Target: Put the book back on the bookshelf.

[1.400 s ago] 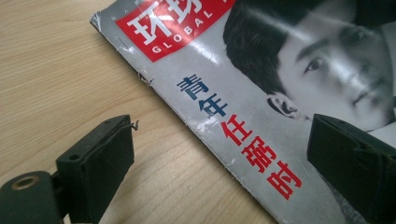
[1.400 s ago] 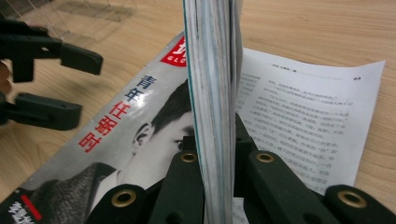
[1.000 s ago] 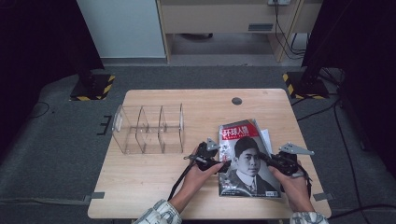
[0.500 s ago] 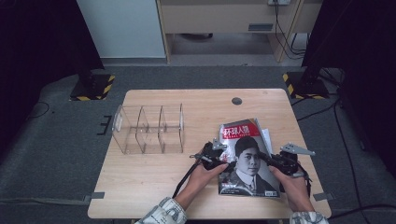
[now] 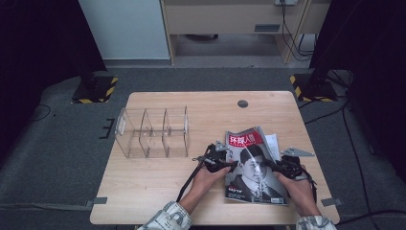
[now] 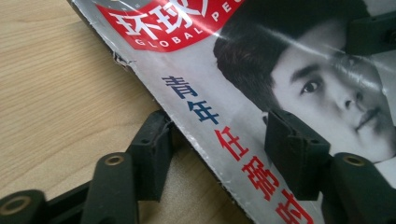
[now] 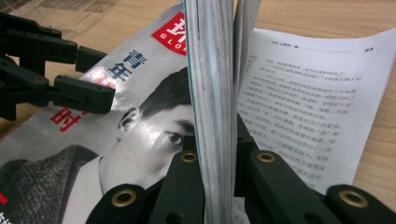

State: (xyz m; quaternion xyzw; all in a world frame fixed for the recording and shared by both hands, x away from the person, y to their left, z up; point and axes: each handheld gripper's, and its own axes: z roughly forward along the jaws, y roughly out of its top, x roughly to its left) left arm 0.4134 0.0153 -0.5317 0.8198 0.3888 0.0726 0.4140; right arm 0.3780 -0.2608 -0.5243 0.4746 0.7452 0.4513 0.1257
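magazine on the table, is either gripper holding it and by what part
The right gripper clamps the glossy portrait-cover magazine by its right edge, pages pinched between its jaws. The left gripper straddles the left spine edge, jaws just closing, not yet pressing.

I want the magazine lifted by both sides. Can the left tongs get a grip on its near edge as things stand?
Probably yes. The left tongs already straddle the magazine's spine edge, one jaw on the table, one over the cover, and have just been closing. Nothing blocks them; the right tongs clamp the opposite edge.
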